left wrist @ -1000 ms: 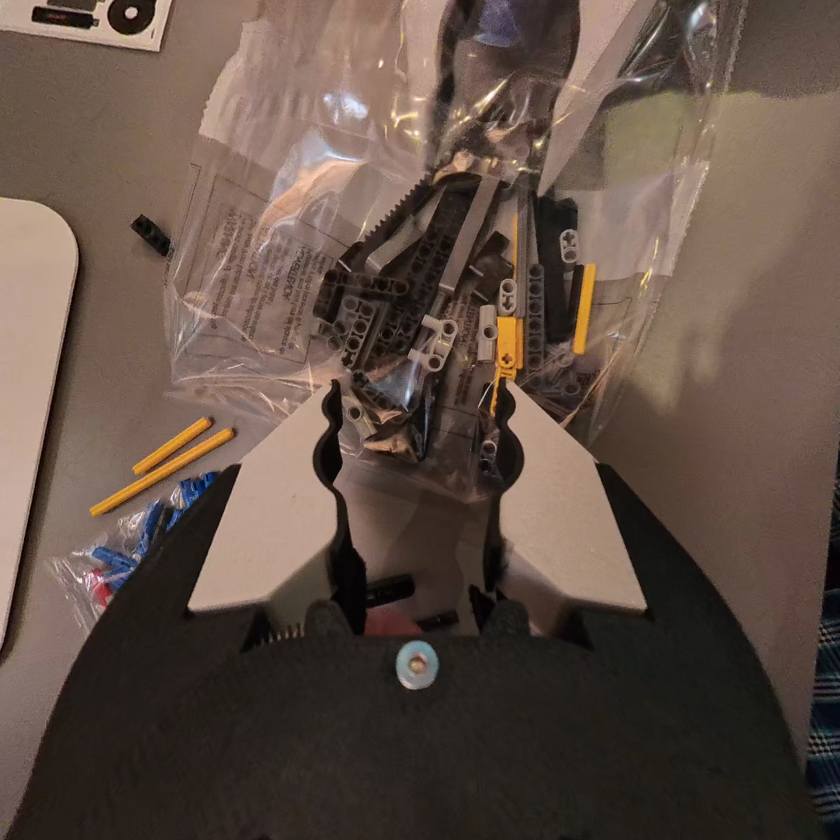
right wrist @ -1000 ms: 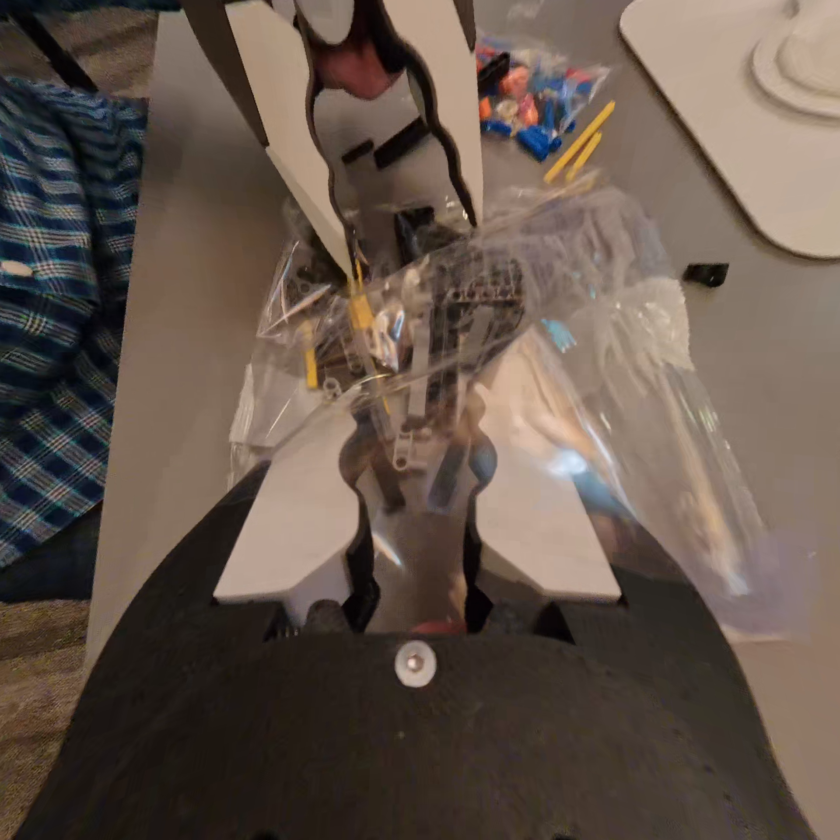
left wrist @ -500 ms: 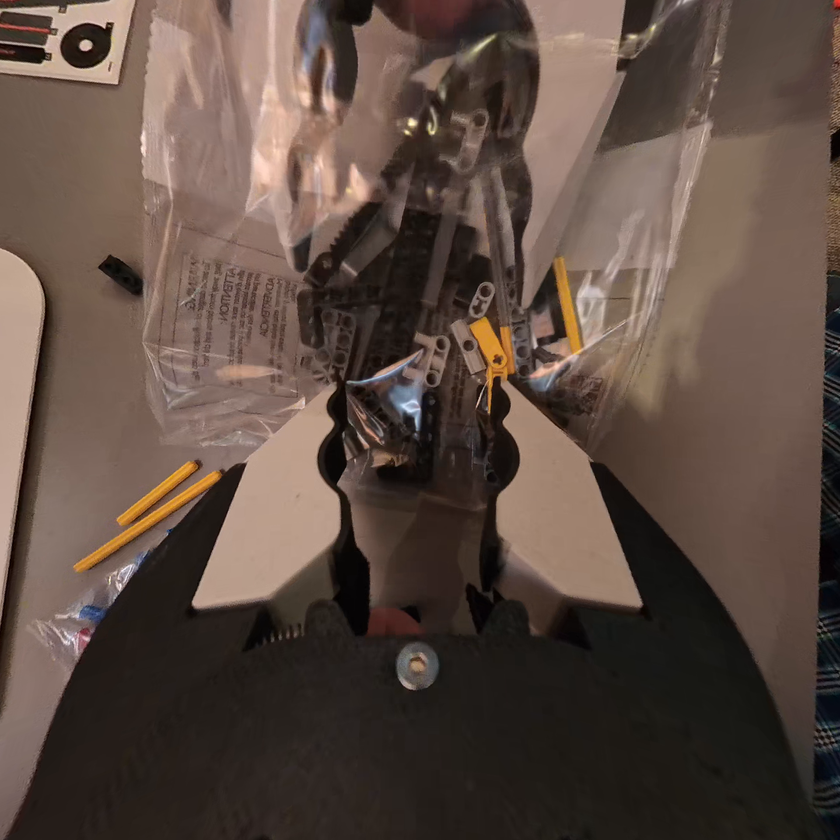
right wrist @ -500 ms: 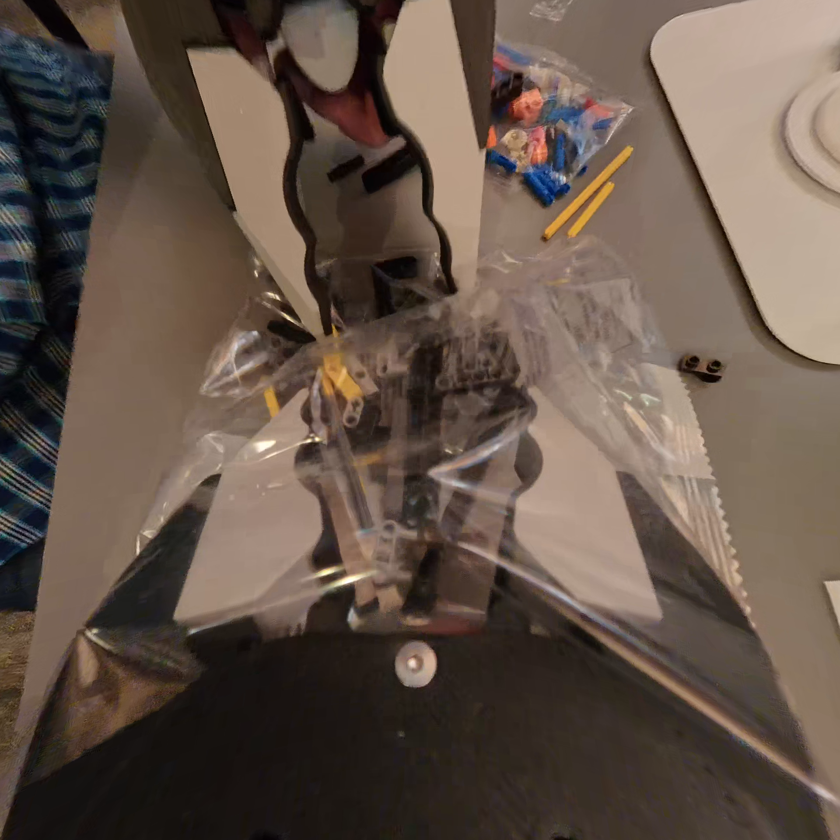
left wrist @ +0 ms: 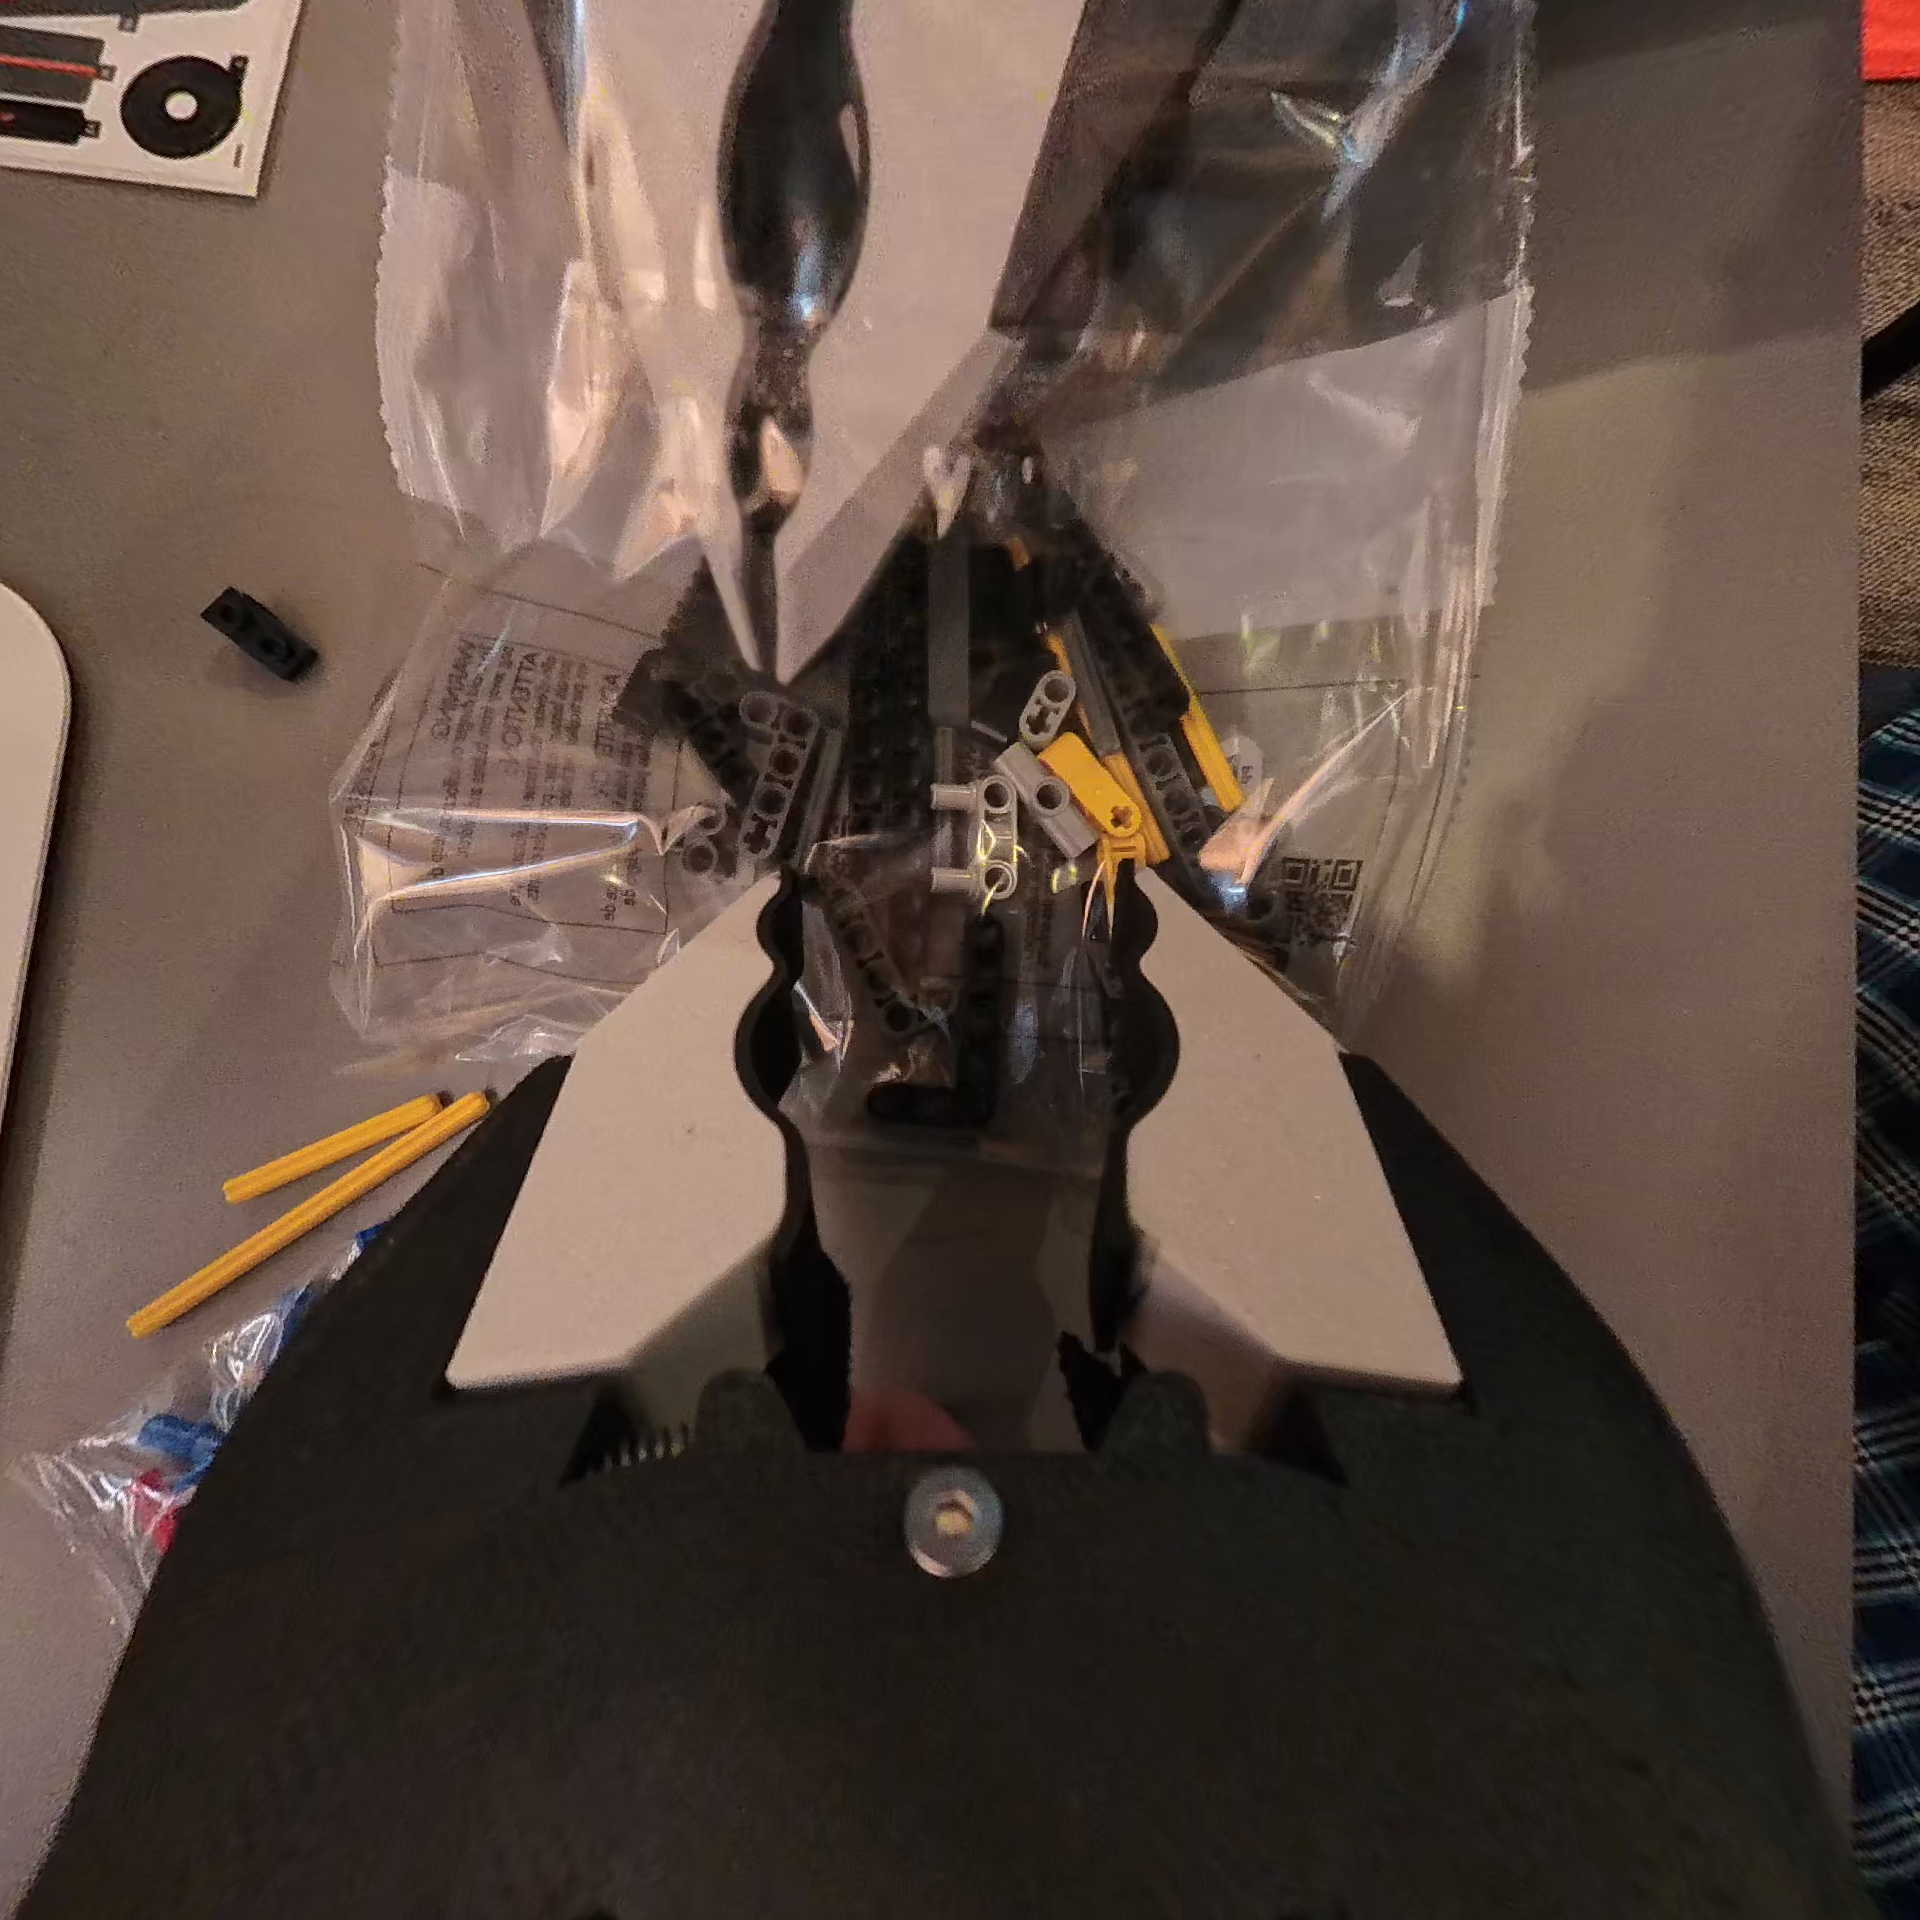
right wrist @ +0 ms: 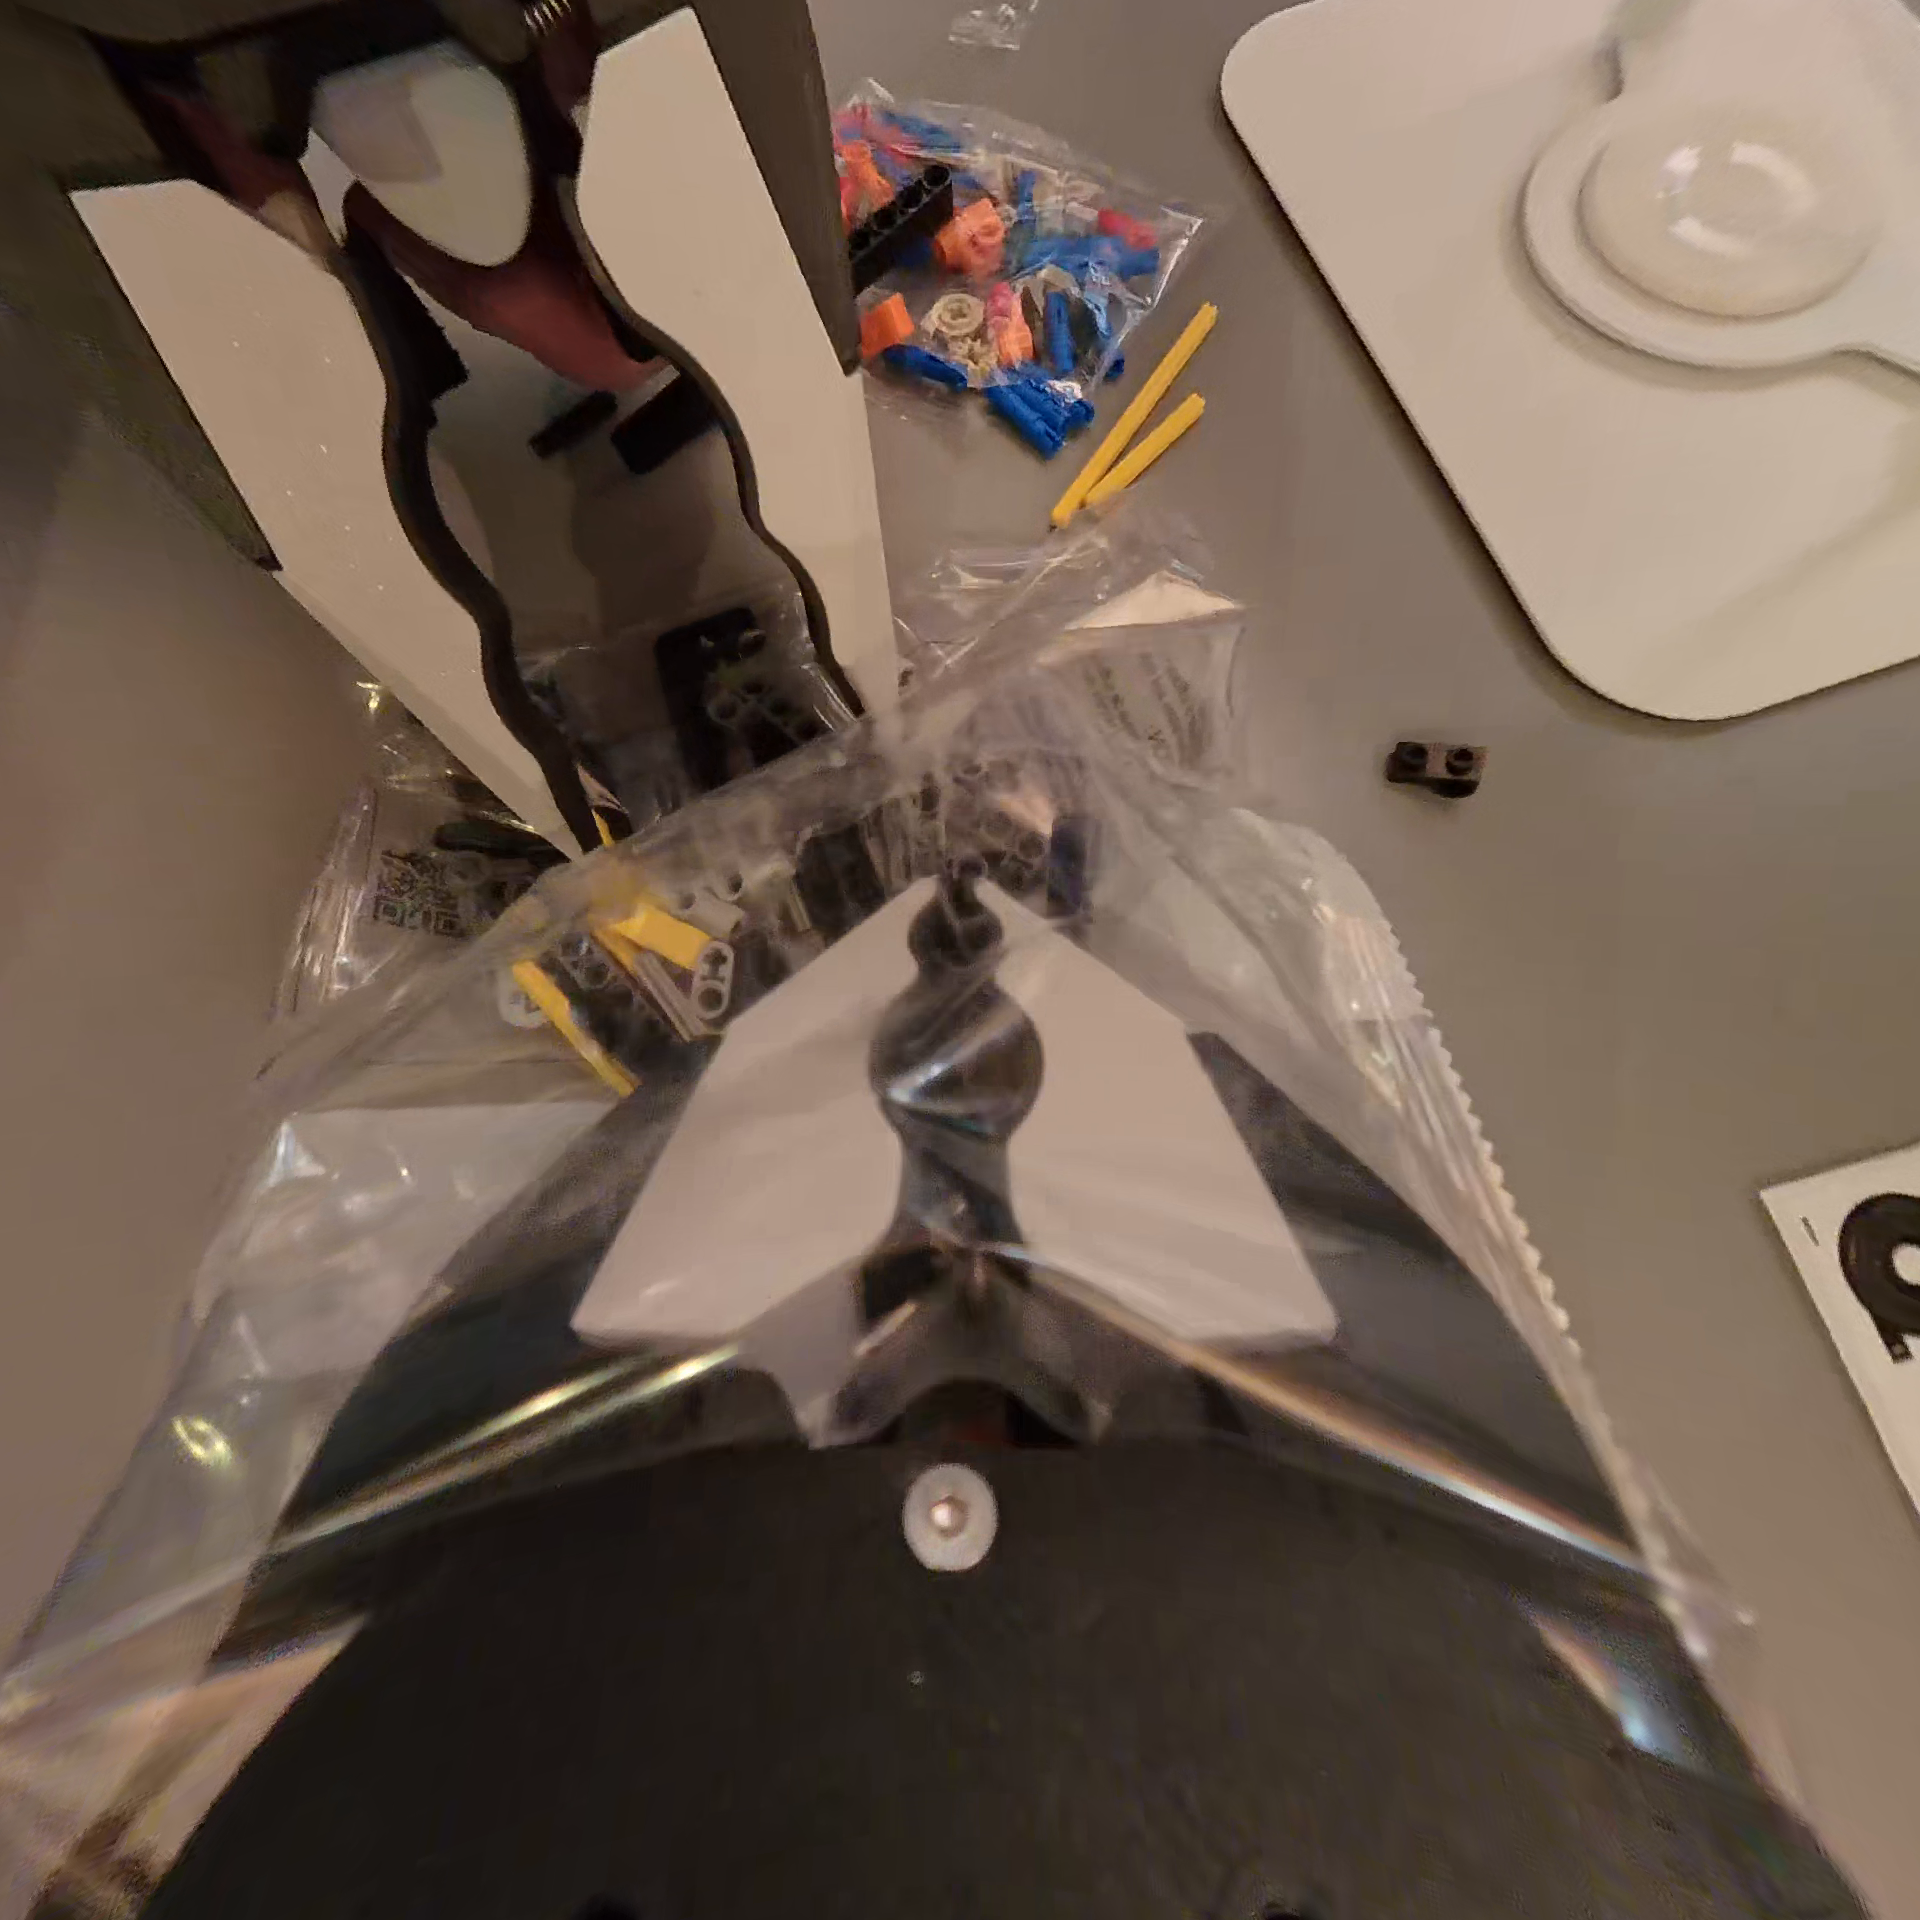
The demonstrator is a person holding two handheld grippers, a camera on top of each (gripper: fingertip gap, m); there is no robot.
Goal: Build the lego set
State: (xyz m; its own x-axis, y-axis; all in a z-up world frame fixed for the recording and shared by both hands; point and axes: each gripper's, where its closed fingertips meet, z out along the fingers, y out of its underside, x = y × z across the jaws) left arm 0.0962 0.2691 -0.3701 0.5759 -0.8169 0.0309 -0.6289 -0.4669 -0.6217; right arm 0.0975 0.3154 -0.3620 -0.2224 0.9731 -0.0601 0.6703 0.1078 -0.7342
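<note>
A clear plastic bag holds several black, grey and yellow Lego Technic parts and lies on the grey table. My left gripper is open, with its fingertips on either side of the bag's filled end. It shows from the front in the right wrist view. My right gripper is shut, with the bag's film draped over it and twisted between its fingers. It shows through the film in the left wrist view. The parts are bunched between the two grippers.
A small bag of blue, orange and red parts lies by two yellow axles, which also show in the left wrist view. A loose black piece, a sticker sheet and a white tray lie around. The table edge runs on the right. Spacing between my two grippers at the tips: around 5 cm. Between my right fingertips and the loose black piece there is roughly 10 cm. Look for it in the right wrist view too.
My right gripper has gone from open to shut. The bag's film has come up over it and the parts have bunched toward my left gripper, which has stayed open.
</note>
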